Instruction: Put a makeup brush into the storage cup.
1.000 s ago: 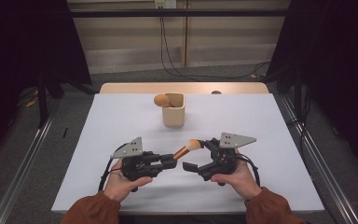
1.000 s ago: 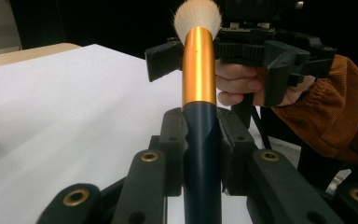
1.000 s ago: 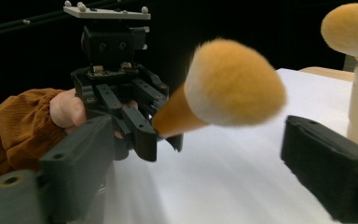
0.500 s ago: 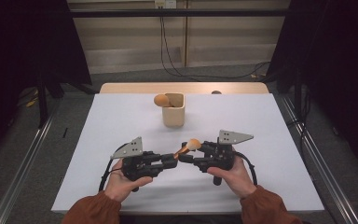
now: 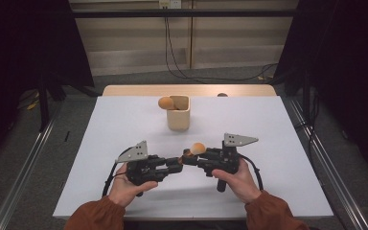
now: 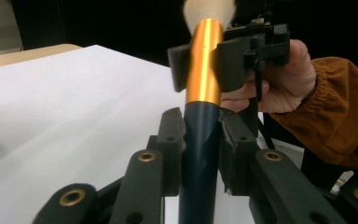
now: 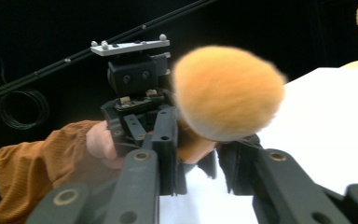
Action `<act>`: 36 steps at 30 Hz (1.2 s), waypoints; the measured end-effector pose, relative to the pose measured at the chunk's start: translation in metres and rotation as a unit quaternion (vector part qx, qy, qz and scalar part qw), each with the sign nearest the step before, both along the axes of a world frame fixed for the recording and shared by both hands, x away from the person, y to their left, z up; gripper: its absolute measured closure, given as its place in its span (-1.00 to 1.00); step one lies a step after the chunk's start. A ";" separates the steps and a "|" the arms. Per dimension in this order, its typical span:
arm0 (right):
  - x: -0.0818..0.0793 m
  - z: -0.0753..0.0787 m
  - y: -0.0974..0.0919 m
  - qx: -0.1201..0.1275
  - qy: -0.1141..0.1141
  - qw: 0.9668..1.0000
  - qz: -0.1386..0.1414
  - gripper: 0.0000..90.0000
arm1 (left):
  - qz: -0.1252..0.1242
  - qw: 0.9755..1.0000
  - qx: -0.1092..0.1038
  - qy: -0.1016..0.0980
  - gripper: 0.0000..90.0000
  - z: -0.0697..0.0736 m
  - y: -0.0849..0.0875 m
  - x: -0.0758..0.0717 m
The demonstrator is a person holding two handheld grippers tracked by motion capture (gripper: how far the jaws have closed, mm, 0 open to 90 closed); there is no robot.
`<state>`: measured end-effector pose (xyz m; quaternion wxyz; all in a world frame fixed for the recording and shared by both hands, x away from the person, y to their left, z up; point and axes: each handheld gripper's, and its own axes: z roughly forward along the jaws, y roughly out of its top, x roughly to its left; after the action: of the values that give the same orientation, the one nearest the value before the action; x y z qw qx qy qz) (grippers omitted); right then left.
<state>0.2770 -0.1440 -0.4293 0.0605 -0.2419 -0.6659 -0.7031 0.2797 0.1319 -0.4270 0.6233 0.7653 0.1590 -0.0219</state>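
- Bench [image 5: 278, 143]: white top, carrying the cup and both hands, with a tan strip along its far edge.
- Cup [image 5: 178, 117]: beige, upright, on the bench's far middle, well apart from the grippers; a second orange brush head [image 5: 166, 102] sticks up from it at its left rim.
- Left hand-held gripper [image 5: 177, 163]: held low over the bench's near part, on the side of the cup towards the person and pointing to the right. Its jaws are clamped narrow on the dark blue end of the brush handle, as the left gripper view shows [image 6: 200, 140].
- Right hand-held gripper [image 5: 188, 158]: just beside the left one, facing it tip to tip. Its jaws have just been closing and now press on the gold part of the handle [image 6: 204, 60], below the bristles.
- Brush [image 5: 197, 149]: held by both grippers at once above the bench, nearer the person than the cup, with its fluffy orange head [image 7: 228, 93] tilted up over the right gripper's jaws.
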 end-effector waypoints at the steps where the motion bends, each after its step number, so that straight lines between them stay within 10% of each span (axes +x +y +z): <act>1: 0.000 0.000 0.000 0.000 0.000 1.000 0.001 0.60 | 0.000 1.000 0.001 0.000 0.58 0.000 0.000 0.001; 27: 0.002 0.008 -0.009 -0.045 -0.005 0.999 -0.026 0.62 | 0.045 0.999 0.016 0.017 0.03 -0.002 0.005 0.002; 36: 0.004 0.015 -0.017 -0.065 -0.009 0.997 -0.042 0.62 | 0.081 0.996 0.042 0.005 -0.47 0.000 0.015 0.002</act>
<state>0.2808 -0.1607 -0.4145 0.0093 -0.2664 -0.6998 -0.6627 0.2815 0.1464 -0.4267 0.5896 0.7753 0.2243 0.0311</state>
